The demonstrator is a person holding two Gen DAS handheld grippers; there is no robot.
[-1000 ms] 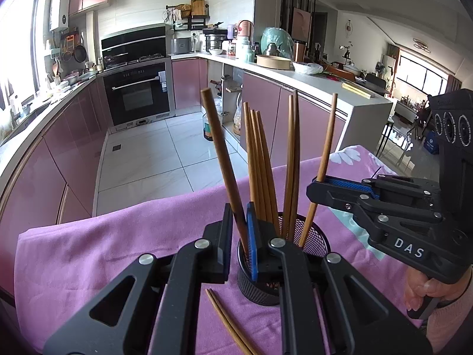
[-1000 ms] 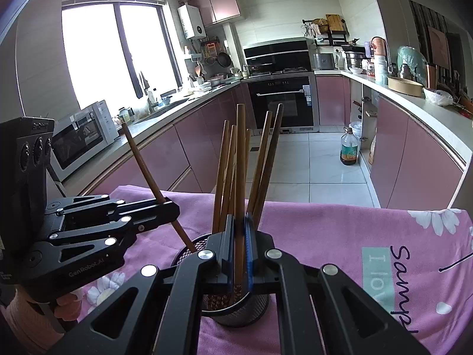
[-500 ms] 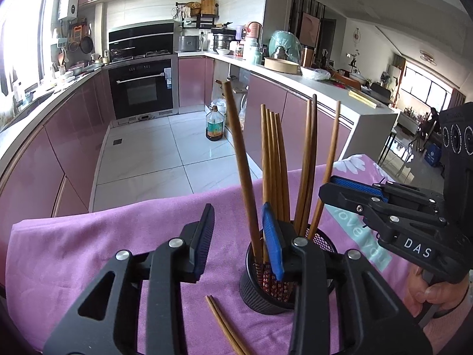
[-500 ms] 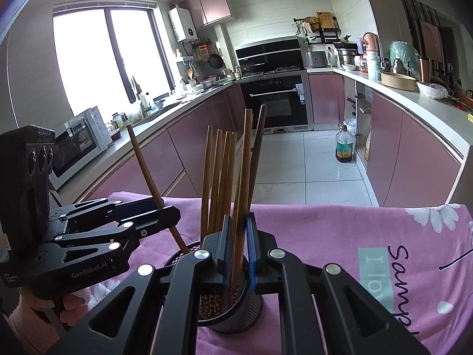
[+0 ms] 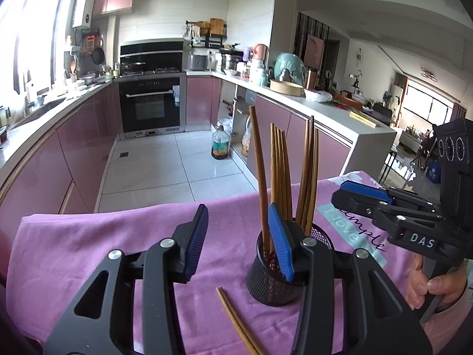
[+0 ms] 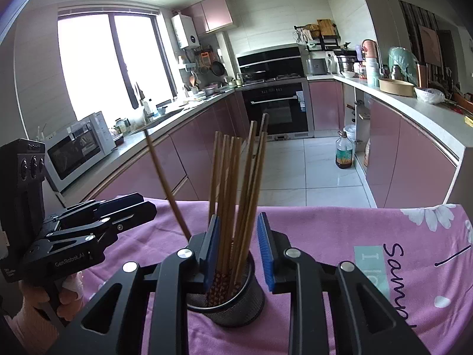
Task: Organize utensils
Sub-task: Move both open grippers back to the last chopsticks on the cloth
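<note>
Chopsticks (image 6: 233,183) stand in mesh holder (image 6: 236,301) on pink-clothed worktop (image 5: 88,236). Both tools opening: left tool (image 5: 239,242) empty, right tool (image 6: 238,251) straddling chopsticks (pads clear). Two more chopsticks (image 5: 236,322) lie beside holder.

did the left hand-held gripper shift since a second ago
Yes. The left hand-held gripper has slid leftward against the mesh cup; its opening jaws, earlier straddling the cup, now sit mostly left of it, gripping nothing.
</note>
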